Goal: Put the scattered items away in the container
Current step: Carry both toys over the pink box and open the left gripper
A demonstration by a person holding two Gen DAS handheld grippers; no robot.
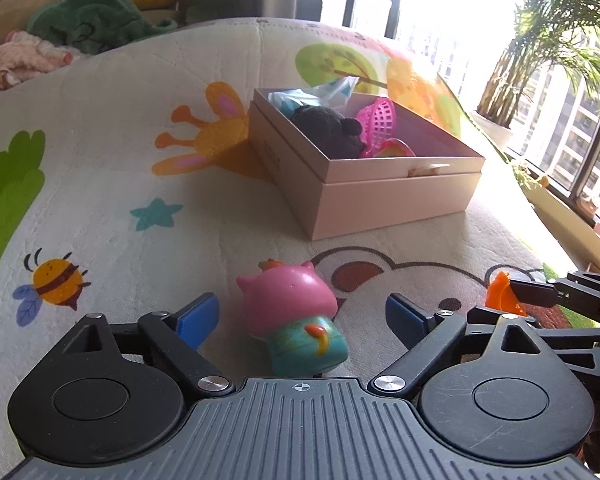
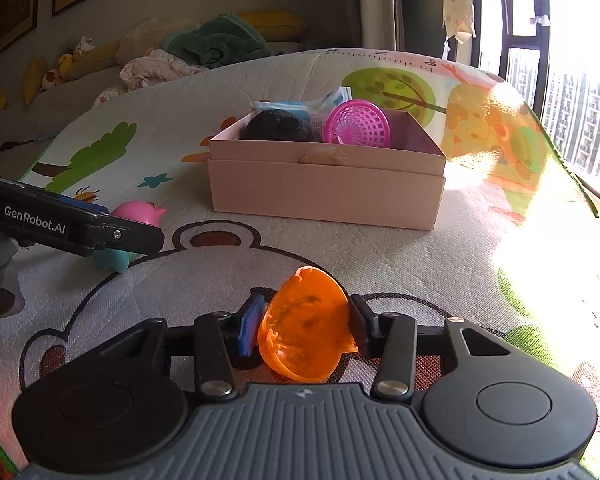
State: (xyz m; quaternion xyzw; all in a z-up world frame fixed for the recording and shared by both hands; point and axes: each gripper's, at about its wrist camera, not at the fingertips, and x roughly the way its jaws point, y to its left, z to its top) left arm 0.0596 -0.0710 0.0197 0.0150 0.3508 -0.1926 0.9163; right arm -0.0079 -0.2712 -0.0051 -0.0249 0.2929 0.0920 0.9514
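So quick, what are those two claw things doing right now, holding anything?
Left gripper: open around the pink and teal toy, pads not touching it.
Right gripper: shut on the orange plastic shell.

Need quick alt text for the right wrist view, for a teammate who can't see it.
The right gripper pinches an orange plastic shell just above a cartoon play mat. Beyond sits an open pink box holding a pink basket and dark plush.

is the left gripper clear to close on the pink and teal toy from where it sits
Probably yes: the pink and teal toy lies on the mat between the open fingers of the left gripper, with nothing between pads and toy.
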